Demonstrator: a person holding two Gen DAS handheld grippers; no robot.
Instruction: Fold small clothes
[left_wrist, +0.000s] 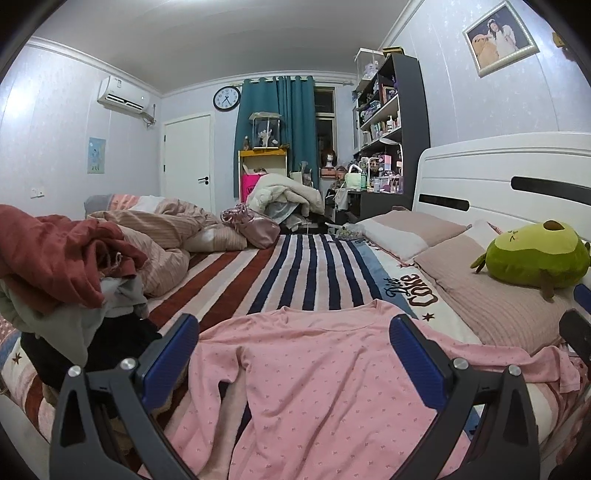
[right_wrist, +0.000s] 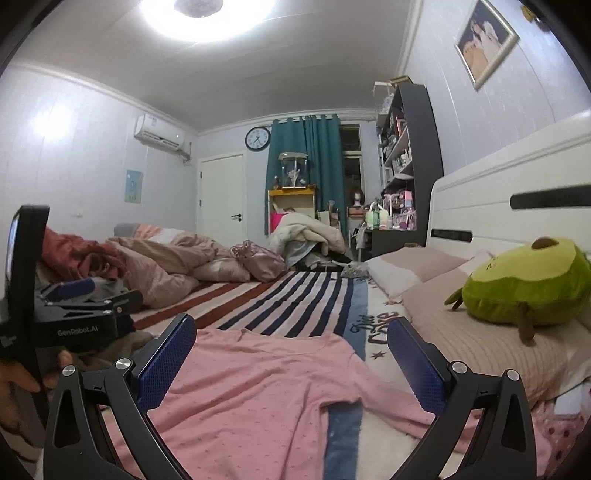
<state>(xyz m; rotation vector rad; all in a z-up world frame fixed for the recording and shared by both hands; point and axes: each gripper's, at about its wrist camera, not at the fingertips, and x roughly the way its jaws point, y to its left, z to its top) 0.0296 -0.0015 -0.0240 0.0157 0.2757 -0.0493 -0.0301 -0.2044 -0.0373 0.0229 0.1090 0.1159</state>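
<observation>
A pink dotted long-sleeved top lies spread flat on the striped bed cover, neckline pointing away from me. Its left sleeve is bent down along the body, and the right sleeve runs out towards the pillows. My left gripper hovers open above the top's chest, with nothing between its blue pads. In the right wrist view the same top fills the foreground. My right gripper is open above its right shoulder, empty. The left gripper shows at the left there, held by a hand.
A heap of red, grey and black clothes lies at the left. Behind it sit a crumpled pink duvet and a shiny pink bag. Pillows and a green avocado plush line the white headboard on the right.
</observation>
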